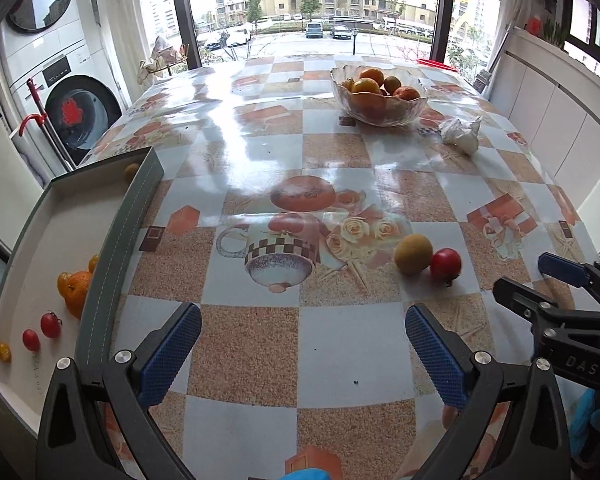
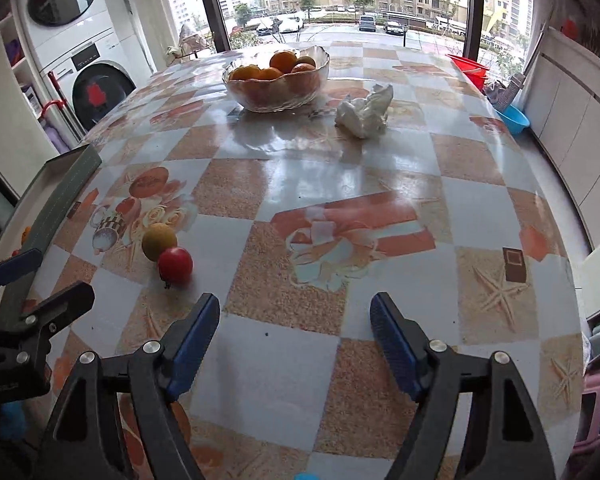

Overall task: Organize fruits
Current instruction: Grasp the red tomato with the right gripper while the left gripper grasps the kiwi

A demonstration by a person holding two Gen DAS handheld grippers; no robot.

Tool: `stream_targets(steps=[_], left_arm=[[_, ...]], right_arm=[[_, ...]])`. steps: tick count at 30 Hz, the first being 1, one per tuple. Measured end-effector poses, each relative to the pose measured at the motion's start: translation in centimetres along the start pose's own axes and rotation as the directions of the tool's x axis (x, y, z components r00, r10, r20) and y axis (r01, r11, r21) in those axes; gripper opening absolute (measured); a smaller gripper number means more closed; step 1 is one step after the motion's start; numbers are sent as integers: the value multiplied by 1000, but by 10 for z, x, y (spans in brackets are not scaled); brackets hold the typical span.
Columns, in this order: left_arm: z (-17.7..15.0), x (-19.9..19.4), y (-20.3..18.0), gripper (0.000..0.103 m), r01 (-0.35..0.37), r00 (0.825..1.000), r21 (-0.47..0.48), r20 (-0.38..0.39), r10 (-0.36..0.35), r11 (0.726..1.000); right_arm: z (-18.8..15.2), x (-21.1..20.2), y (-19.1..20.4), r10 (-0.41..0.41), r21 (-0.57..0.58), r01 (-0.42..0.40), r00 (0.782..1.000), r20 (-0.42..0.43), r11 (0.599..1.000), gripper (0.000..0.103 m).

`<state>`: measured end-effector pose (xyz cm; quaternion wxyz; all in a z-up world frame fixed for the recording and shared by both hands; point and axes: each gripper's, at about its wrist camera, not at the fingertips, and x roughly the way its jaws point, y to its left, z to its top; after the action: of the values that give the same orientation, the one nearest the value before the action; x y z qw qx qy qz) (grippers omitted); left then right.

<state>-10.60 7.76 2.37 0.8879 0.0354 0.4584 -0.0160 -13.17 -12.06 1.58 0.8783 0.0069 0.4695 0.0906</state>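
Observation:
A yellow-green round fruit (image 1: 413,254) (image 2: 159,241) and a red tomato (image 1: 446,263) (image 2: 175,265) lie touching on the patterned tablecloth. A grey tray (image 1: 112,256) (image 2: 62,196) at the left holds an orange (image 1: 78,292), two red cherry tomatoes (image 1: 50,324) and small yellow ones. A glass bowl (image 1: 380,114) (image 2: 278,98) of oranges stands at the far side. My left gripper (image 1: 302,320) is open over bare cloth, with nothing between its fingers. My right gripper (image 2: 294,312) is open too, to the right of the two fruits, holding nothing.
A crumpled white tissue (image 1: 462,136) (image 2: 366,114) lies right of the bowl. A washing machine (image 1: 72,116) stands left of the table, white cabinets (image 2: 572,120) to the right. A red basin (image 2: 470,68) and a blue basin (image 2: 512,120) sit beyond the table's far right edge.

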Motion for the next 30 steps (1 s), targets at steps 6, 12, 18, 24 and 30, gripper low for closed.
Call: stream_targets(steps=[6, 12, 18, 24, 30], left_arm=[[-14, 23, 20, 103, 30, 998, -83, -49, -34, 996], [-17, 23, 19, 103, 42, 998, -48, -40, -44, 998], [-11, 15, 17, 103, 33, 998, -31, -45, -34, 999], [11, -2, -7, 103, 62, 997, 12, 45, -62, 998], [30, 16, -51, 102, 51, 996, 110, 61, -58, 993]], right_arm=[[-6, 9, 10, -80, -86, 76, 996, -43, 993, 103], [2, 12, 23, 4, -91, -5, 1000, -12, 996, 101], [19, 22, 44, 17, -159, -16, 1000, 5, 987, 63], [17, 9, 26, 35, -95, -29, 998, 60, 995, 23], [0, -2, -27, 16, 90, -20, 999, 51, 996, 23]])
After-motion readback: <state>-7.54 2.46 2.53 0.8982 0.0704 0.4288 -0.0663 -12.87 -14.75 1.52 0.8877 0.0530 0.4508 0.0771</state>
